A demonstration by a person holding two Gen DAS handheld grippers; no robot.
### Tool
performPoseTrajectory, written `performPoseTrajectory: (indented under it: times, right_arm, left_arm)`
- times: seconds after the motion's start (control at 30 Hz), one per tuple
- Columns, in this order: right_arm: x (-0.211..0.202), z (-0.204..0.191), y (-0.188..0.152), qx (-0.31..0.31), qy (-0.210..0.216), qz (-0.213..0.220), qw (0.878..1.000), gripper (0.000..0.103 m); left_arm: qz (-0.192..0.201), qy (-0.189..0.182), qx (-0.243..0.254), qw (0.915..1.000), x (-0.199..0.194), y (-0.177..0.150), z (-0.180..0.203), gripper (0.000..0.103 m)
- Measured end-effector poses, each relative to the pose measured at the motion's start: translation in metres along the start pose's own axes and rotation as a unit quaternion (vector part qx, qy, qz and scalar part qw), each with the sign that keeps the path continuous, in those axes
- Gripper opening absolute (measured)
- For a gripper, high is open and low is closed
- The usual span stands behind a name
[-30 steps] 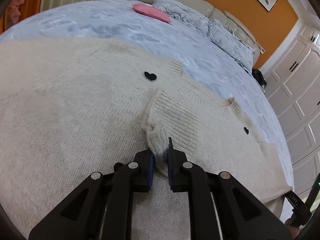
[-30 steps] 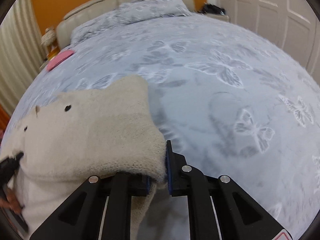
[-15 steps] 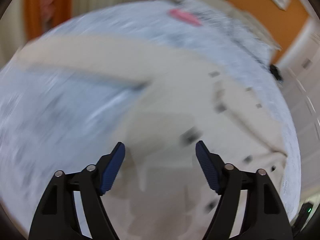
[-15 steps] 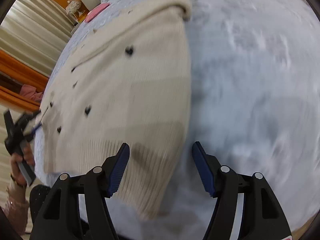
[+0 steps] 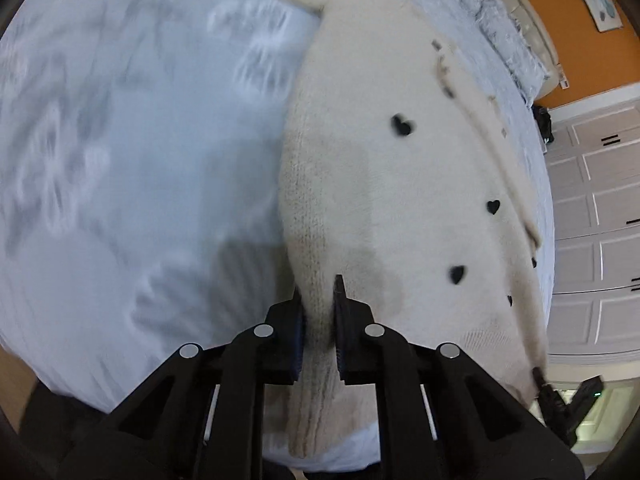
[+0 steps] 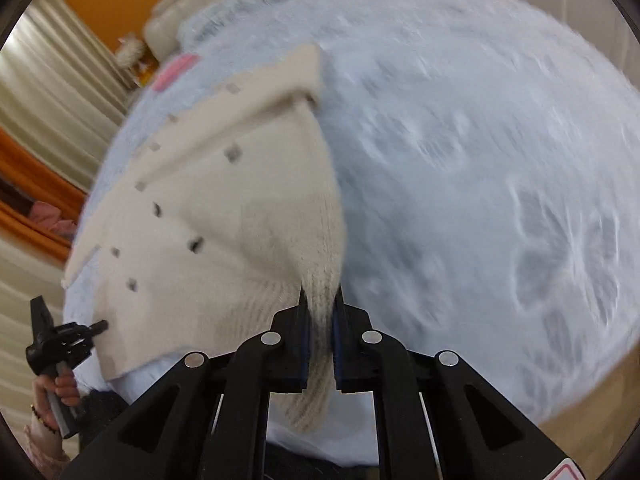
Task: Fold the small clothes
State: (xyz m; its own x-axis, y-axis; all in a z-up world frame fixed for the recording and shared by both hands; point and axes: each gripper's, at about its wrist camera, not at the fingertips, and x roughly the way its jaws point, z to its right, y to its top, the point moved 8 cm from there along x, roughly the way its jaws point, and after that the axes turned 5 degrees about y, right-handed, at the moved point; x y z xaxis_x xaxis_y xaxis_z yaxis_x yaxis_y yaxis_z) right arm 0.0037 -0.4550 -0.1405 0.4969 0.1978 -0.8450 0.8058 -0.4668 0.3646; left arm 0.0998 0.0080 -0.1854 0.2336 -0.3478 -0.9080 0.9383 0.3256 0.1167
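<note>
**Sweater gripped at both hem corners on the bed**

The bed point(image 6: 480, 160) carries the work: a pale blue cover printed with white butterflies, soft and yielding, so it gives little firm backing under the cloth. Judged from the frames, the cover offers enough friction to hold a fold in place.

The sweater point(image 5: 400, 184) lies spread flat near the foot edge of the bed, its ribbed hem overhanging that edge. It is a cream knit scattered with small black hearts. Expect it to be light, limp and stretchy; it will sag between 2 holds and drag on the cover. Take hold at the ribbed hem corners, where the knit is thickest.

The left tongs point(image 5: 318, 320) are closed narrow on the hem at the sweater's left side edge. The right tongs point(image 6: 320, 320) are likewise clamped on the hem at the opposite side edge. Both frames are motion-blurred.

Room: orange wall, cream headboard, white panelled wardrobe doors point(image 5: 592, 208), pleated curtains. A pink item point(image 6: 174, 72) lies near the head of the bed.
</note>
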Motion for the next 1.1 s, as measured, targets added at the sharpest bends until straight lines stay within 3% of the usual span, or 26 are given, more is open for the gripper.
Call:
performPoseTrajectory:
  times: [0.1,0.17,0.23,0.3,0.33,0.4,0.47,0.53,0.6,0.67,0.77,0.8,0.87,0.93,1.0,1.03,1.1]
  right_arm:
    - [0.044,0.001,-0.039,-0.033,-0.029,-0.062,0.997,0.008]
    - [0.044,-0.009,-0.039,-0.072,-0.060,-0.044,0.995,0.011]
    - [0.036,-0.011,-0.029,-0.062,-0.074,-0.033,0.995,0.023]
    - [0.022,-0.011,-0.018,-0.056,-0.093,-0.014,0.994,0.027]
    - [0.016,-0.010,-0.014,-0.054,-0.099,-0.005,0.994,0.039]
    - [0.003,-0.015,-0.006,-0.039,-0.099,0.019,0.994,0.050]
    - [-0.006,-0.019,0.000,-0.020,-0.077,0.030,0.996,0.051]
    - [-0.010,-0.027,0.004,-0.013,-0.056,0.035,0.998,0.051]
    - [-0.006,-0.050,0.003,-0.018,-0.035,0.038,0.999,0.051]
    - [0.005,-0.074,0.002,-0.036,-0.028,0.037,0.998,0.056]
    - [0.022,-0.105,-0.001,-0.058,-0.015,0.026,0.998,0.062]
    - [0.027,-0.113,-0.002,-0.060,-0.010,0.021,0.998,0.062]
    - [0.039,-0.126,-0.006,-0.058,0.004,0.014,0.998,0.062]
    - [0.046,-0.134,-0.009,-0.056,0.015,0.007,0.998,0.062]
    - [0.048,-0.139,-0.009,-0.058,0.021,0.010,0.998,0.062]
    - [0.047,-0.140,-0.009,-0.059,0.022,0.012,0.998,0.062]
    - [0.044,-0.140,-0.008,-0.059,0.025,0.017,0.998,0.062]
  left_arm:
    - [0.028,0.011,0.014,0.9995,0.001,-0.003,-0.001,0.011]
    - [0.030,0.023,0.027,0.9989,-0.006,-0.001,0.003,0.012]
    - [0.037,0.007,0.019,0.9991,-0.019,0.013,0.004,0.016]
    - [0.087,-0.019,-0.008,0.9960,-0.046,0.044,-0.006,0.021]
    - [0.118,-0.025,-0.020,0.9925,-0.059,0.064,-0.013,0.028]
    - [0.174,-0.010,-0.060,0.9830,-0.081,0.120,-0.043,0.062]
    - [0.216,0.000,-0.132,0.9673,-0.095,0.178,-0.088,0.065]
    - [0.226,-0.001,-0.218,0.9495,-0.092,0.232,-0.139,0.066]
    - [0.230,0.007,-0.278,0.9325,-0.087,0.266,-0.179,0.066]
    - [0.245,0.036,-0.329,0.9113,-0.082,0.293,-0.220,0.065]
    - [0.277,0.040,-0.347,0.8952,-0.084,0.317,-0.241,0.056]
    - [0.279,0.044,-0.343,0.8960,-0.084,0.322,-0.240,0.039]
    - [0.264,0.047,-0.323,0.9076,-0.079,0.332,-0.230,0.009]
    - [0.277,0.065,-0.298,0.9111,-0.090,0.336,-0.216,0.009]
    - [0.321,0.070,-0.235,0.9149,-0.117,0.346,-0.181,0.008]
    - [0.337,0.070,-0.196,0.9185,-0.126,0.352,-0.155,0.008]
    - [0.372,0.042,-0.090,0.9228,-0.154,0.352,-0.060,0.007]
